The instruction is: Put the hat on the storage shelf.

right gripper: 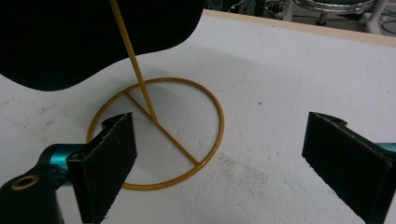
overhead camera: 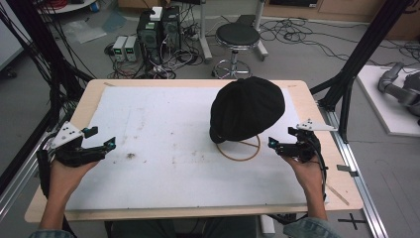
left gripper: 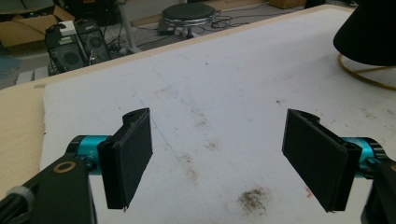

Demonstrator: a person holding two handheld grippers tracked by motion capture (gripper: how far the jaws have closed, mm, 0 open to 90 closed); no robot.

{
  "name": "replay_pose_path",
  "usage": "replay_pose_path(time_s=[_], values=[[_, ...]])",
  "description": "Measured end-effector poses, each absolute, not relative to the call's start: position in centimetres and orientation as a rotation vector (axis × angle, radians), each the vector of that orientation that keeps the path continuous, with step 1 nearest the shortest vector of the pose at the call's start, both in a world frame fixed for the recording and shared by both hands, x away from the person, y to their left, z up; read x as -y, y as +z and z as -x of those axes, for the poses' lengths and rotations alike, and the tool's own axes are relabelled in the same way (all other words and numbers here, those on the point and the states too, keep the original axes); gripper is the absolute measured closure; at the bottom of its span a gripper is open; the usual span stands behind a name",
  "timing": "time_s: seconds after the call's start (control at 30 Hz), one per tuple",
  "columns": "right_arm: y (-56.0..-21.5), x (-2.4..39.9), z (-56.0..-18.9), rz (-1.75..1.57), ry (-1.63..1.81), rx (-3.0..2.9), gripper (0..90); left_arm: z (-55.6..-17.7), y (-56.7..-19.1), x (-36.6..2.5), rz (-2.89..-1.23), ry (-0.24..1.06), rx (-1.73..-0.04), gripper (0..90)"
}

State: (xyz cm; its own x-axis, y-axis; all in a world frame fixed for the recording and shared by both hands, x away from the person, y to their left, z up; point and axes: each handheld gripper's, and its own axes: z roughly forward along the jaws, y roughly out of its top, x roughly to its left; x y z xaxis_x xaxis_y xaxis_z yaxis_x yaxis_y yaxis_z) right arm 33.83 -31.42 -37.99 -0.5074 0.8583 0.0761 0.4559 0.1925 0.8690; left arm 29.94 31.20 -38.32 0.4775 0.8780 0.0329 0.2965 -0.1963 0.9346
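A black cap (overhead camera: 247, 109) sits on top of a thin yellow wire stand whose ring base (overhead camera: 240, 151) lies on the white mat (overhead camera: 163, 148), right of centre. My right gripper (overhead camera: 281, 136) is just right of the ring, low over the mat, open with nothing between its jaws. In the right gripper view the gripper (right gripper: 233, 163) faces the ring (right gripper: 159, 184), the slanted pole (right gripper: 133, 60) and the cap's underside (right gripper: 70, 37). My left gripper (overhead camera: 103, 138) is at the mat's left edge, far from the cap, open and empty (left gripper: 219, 163). The cap (left gripper: 369, 32) shows at its far right.
The mat covers a wooden table (overhead camera: 198, 212) and carries a dark stain (overhead camera: 131, 155) near the left gripper. Behind the table are a black stool (overhead camera: 237, 37), computer cases (overhead camera: 158, 29) and loose cables. A black frame post (overhead camera: 346, 94) stands at the right edge.
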Motion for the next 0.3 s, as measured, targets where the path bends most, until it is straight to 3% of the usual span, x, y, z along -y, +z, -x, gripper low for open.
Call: replay_pose_path(time_s=[0.3], values=[[-38.0, 31.43, -33.86, -1.228, 1.256, -2.047, 9.8, -30.06, -38.51, -31.27, -1.743, 0.734, -1.012, 24.4]])
